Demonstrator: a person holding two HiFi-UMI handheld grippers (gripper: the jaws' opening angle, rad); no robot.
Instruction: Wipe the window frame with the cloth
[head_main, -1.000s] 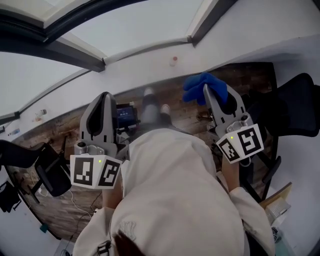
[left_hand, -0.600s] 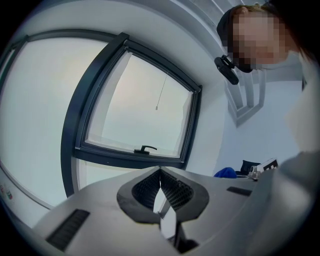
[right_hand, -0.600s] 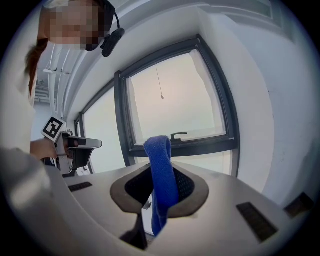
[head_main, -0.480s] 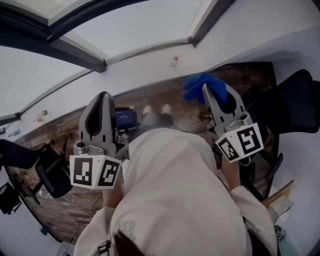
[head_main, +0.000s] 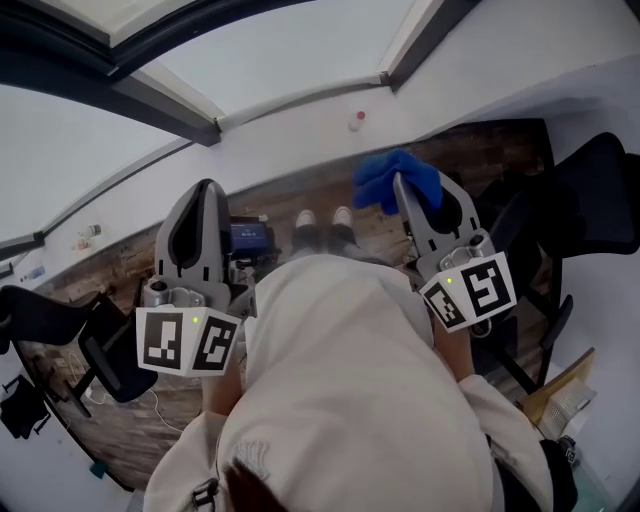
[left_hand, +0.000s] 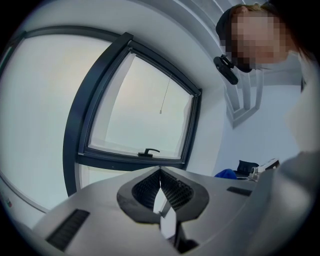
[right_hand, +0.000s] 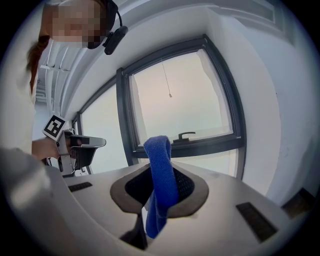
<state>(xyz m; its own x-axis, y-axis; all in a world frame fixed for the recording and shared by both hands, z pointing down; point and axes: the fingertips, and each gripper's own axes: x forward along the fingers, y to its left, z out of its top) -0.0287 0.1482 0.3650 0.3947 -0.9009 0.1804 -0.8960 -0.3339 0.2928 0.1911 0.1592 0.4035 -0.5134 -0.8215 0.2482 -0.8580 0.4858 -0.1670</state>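
**Blue cloth clamped in the right gripper, clear of the window**

The jaws of the right gripper are clenched on the blue cloth. A fold of it stands up above the tips, and the rest hangs down between the pads. The jaws of the left gripper are pressed together with nothing between them. Both grippers point away from the person toward the far wall, well apart, the left one at the left of the scene. Beyond the tips the dark window frame stands in the white wall, apart from the cloth. A dark handle sits on its lower rail. In the head view a wooden floor lies below, with a black chair at the right.
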